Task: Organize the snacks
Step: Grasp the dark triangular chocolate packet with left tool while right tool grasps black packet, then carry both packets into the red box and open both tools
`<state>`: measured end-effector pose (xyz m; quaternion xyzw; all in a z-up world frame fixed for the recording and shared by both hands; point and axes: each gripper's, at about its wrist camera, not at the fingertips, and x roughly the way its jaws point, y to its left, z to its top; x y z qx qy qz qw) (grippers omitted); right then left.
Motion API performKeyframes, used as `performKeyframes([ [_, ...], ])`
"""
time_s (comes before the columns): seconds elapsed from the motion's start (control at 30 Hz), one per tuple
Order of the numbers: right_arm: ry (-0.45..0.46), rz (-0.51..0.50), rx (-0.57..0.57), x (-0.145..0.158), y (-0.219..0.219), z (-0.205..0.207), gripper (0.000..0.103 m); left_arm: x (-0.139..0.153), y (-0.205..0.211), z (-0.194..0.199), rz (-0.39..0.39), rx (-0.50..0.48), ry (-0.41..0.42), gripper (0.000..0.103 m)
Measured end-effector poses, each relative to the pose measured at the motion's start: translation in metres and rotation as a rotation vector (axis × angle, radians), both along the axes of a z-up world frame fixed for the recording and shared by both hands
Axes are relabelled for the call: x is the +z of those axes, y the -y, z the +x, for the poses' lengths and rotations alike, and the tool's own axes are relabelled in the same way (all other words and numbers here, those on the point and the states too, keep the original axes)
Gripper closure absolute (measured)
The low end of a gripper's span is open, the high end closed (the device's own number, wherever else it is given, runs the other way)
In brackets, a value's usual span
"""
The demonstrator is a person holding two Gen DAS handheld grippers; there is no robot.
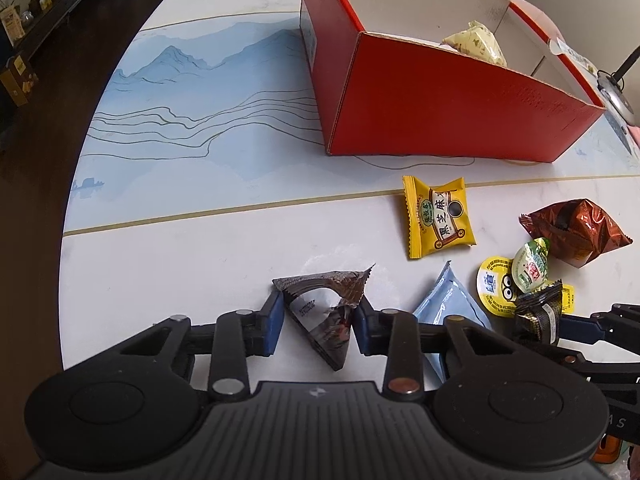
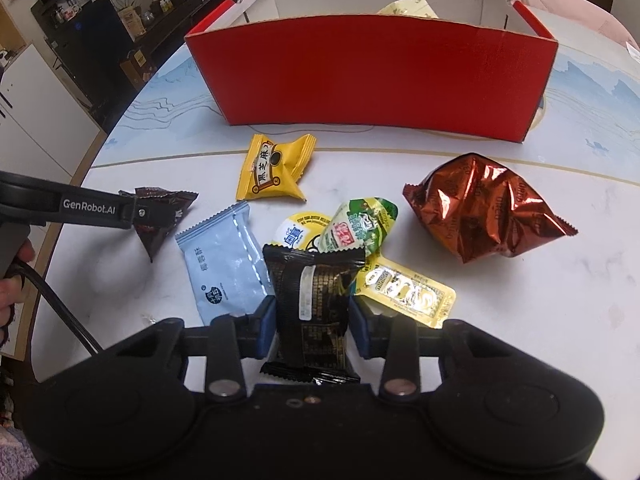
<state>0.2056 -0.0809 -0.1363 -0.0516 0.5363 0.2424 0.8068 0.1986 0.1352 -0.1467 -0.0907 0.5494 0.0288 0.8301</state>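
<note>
On the white table (image 1: 192, 248), my left gripper (image 1: 318, 326) is shut on a dark triangular snack packet (image 1: 320, 308), its blue pads pressing both sides. In the right wrist view that packet (image 2: 160, 216) lies at the left under the left gripper (image 2: 136, 212). My right gripper (image 2: 312, 320) is shut on a black-and-gold packet (image 2: 312, 300) that lies partly over the jelly cups. An open red box (image 2: 360, 72) stands behind the snacks with a pale yellow-green packet (image 1: 478, 42) inside.
Loose on the table are a yellow packet (image 2: 276, 172), a pale blue packet (image 2: 224, 264), a copper foil bag (image 2: 480, 208), a green jelly cup (image 2: 356, 224) and a gold-lidded cup (image 2: 404, 292). The table's rounded edge (image 1: 76, 200) drops to dark floor at the left.
</note>
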Motion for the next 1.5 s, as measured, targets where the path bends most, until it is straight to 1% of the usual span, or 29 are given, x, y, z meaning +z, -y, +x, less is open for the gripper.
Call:
performKeyframes([
  [0.1,0.004,0.004,-0.006,0.003,0.002,-0.003,0.069,0.002,0.0,-0.003,-0.005,0.005,0.003,0.069],
  [0.27,0.015,0.027,-0.02,0.013,0.006,-0.009,0.069,0.011,0.0,-0.012,-0.015,0.013,0.019,0.069],
  [0.4,0.032,0.059,-0.021,0.027,0.011,-0.017,0.069,0.022,-0.001,-0.021,-0.03,0.031,0.032,0.069],
  [0.73,0.11,0.135,-0.041,0.079,0.024,-0.026,0.069,0.071,0.001,-0.043,-0.061,0.029,0.13,0.069],
  [0.87,0.16,0.141,-0.056,0.099,0.028,-0.025,0.069,0.095,0.004,-0.049,-0.075,0.025,0.182,0.069],
  [1.07,0.238,0.154,-0.067,0.125,0.035,-0.013,0.069,0.125,0.006,-0.047,-0.091,0.009,0.238,0.069],
  [1.3,0.313,0.144,-0.075,0.147,0.039,0.018,0.069,0.153,0.013,-0.027,-0.079,-0.017,0.294,0.069],
  [1.4,0.328,0.139,-0.074,0.152,0.04,0.034,0.069,0.161,0.017,-0.015,-0.077,-0.022,0.307,0.069],
  [1.5,0.323,0.137,-0.072,0.153,0.04,0.053,0.069,0.165,0.022,0.0,-0.065,-0.022,0.311,0.069],
])
